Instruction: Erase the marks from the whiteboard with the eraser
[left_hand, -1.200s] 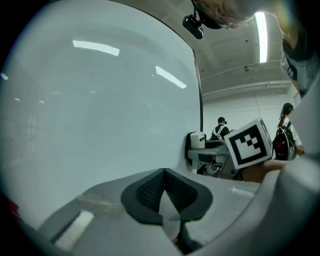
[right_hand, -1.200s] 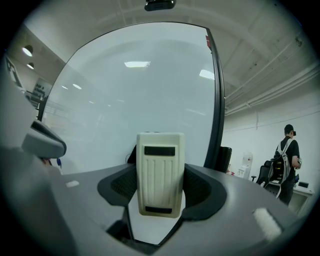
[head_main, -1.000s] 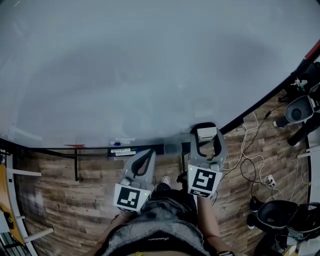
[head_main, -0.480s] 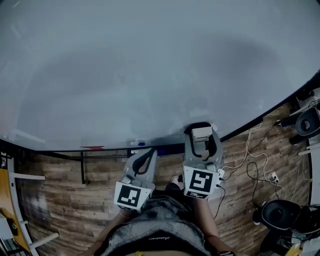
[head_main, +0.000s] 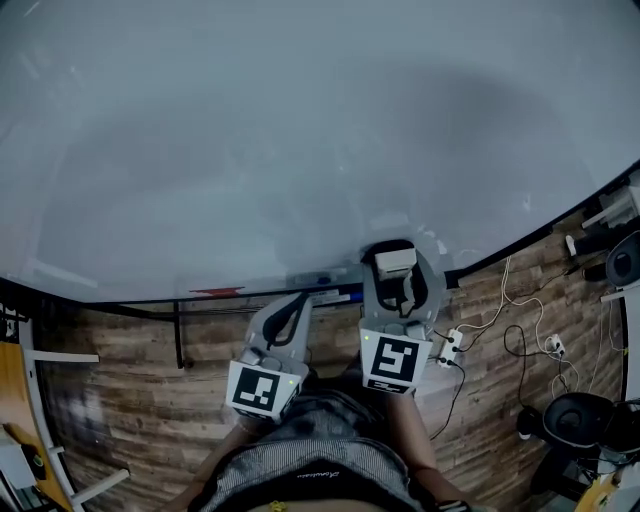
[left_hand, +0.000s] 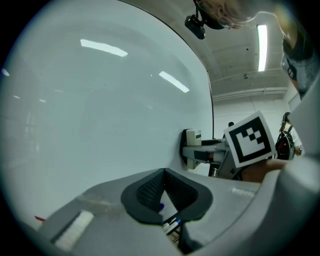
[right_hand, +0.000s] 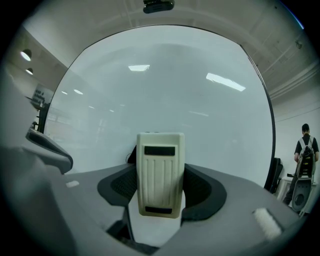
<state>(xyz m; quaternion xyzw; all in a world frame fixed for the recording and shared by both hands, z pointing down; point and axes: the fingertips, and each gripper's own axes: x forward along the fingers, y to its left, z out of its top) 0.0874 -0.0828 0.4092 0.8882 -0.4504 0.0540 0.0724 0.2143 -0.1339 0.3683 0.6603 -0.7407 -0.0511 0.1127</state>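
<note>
The whiteboard (head_main: 300, 130) fills the upper head view; I see only faint smudges on it, no clear marks. My right gripper (head_main: 394, 266) is shut on a cream eraser (head_main: 392, 262) near the board's lower edge. In the right gripper view the eraser (right_hand: 160, 165) stands upright between the black pads (right_hand: 200, 189), facing the whiteboard (right_hand: 165, 85). In the left gripper view the eraser (left_hand: 191, 138) lies flat against the whiteboard (left_hand: 100, 100). My left gripper (head_main: 297, 303) hangs lower left of it, shut and empty, its tips (left_hand: 163, 172) meeting.
A marker tray (head_main: 330, 297) with pens and a red strip (head_main: 215, 292) runs under the board. Cables and a power strip (head_main: 450, 350) lie on the wooden floor at right, near a chair base (head_main: 585, 420). A person (right_hand: 305, 150) stands far off at right.
The right gripper has slid a little left along the board's lower part with the eraser. The tray and floor items have shifted right in the head view. The left gripper stays shut.
</note>
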